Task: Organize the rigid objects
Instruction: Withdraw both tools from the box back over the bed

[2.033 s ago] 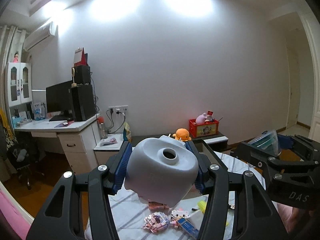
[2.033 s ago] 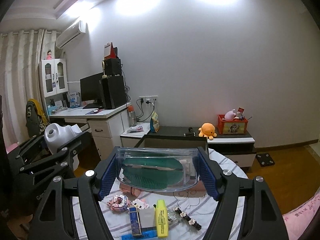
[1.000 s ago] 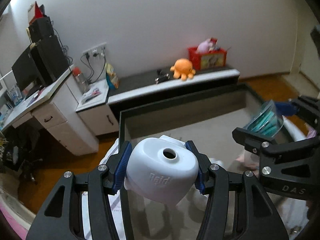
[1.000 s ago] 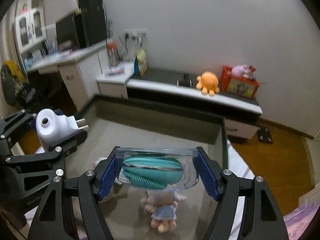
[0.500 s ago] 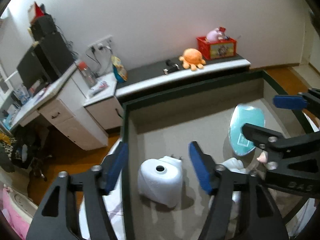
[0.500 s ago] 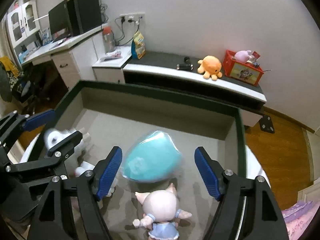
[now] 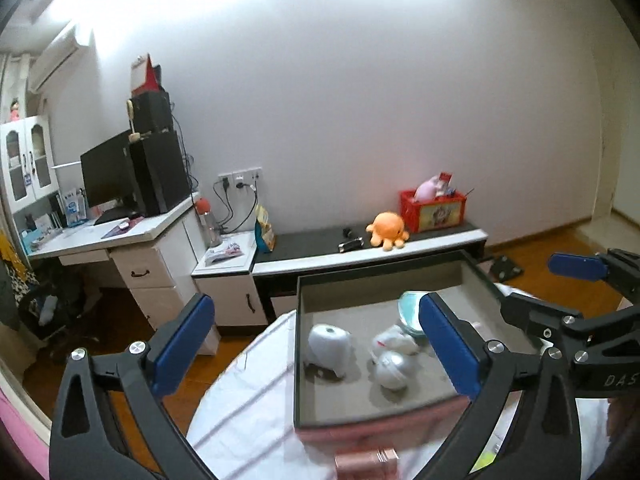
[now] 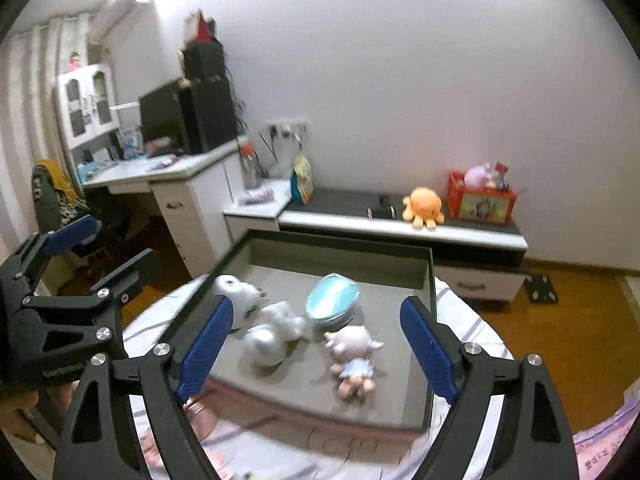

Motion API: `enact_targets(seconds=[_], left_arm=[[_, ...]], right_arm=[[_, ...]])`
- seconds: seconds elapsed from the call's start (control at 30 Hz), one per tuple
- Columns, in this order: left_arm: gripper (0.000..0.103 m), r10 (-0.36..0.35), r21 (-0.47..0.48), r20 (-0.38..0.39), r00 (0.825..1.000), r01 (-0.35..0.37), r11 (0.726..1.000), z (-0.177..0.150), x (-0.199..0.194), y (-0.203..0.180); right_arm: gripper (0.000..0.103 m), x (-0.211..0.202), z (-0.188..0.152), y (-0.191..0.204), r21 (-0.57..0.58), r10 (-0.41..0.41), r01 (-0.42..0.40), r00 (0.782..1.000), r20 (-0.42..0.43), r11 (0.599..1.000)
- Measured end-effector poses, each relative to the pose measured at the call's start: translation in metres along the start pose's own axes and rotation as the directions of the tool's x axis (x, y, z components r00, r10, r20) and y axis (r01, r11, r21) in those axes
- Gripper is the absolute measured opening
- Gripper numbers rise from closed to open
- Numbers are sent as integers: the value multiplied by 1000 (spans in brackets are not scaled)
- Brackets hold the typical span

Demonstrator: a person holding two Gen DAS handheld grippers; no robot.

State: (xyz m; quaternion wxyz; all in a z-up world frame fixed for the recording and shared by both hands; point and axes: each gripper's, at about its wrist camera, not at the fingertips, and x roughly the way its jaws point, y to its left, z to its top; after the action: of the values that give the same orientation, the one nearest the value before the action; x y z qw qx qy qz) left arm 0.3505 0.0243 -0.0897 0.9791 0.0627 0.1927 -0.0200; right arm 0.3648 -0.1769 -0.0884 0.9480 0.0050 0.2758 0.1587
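On the round cloth-covered table point(image 7: 248, 408) our grey box point(image 8: 430, 280) holds the white plug-in device point(image 7: 329, 343) at its left and the teal case point(image 8: 333, 301) farther right, while our left gripper point(image 7: 316, 344) and right gripper point(image 8: 316, 344), jaws just opened, hang released and empty.

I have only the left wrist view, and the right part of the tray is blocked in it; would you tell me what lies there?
Observer: A small doll in a blue dress lies there on the floor of the tray.
Operator: Thank you. Where is the teal case relative to it?
Observer: The teal case lies just beyond the doll's head.
Operator: Is the right gripper holding anything?
Observer: No, the right gripper is open with nothing between its pads; its jaws have just been opening.
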Motion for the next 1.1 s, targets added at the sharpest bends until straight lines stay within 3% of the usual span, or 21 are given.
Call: enact_targets(seconds=[0.17, 0.5, 0.67, 0.83, 1.1], left_arm=[[103, -3, -12, 82, 997, 4, 1000, -23, -70, -3], [103, -15, -75, 167, 986, 28, 997, -66, -160, -10], [103, 11, -54, 187, 982, -1, 999, -72, -180, -14], [103, -27, -67, 182, 983, 40, 997, -77, -190, -14], [103, -41, -50, 114, 993, 47, 998, -93, -182, -17]], right_arm=[[87, -60, -25, 21, -31, 6, -3, 995, 104, 1000], [87, -147, -89, 46, -29, -104, 116, 959, 265, 993], [87, -171, -108, 56, -9, -111, 119, 951, 288, 993], [87, -184, -114, 61, -2, -127, 134, 944, 305, 991], [87, -193, -126, 58, 14, -167, 171, 941, 294, 985]])
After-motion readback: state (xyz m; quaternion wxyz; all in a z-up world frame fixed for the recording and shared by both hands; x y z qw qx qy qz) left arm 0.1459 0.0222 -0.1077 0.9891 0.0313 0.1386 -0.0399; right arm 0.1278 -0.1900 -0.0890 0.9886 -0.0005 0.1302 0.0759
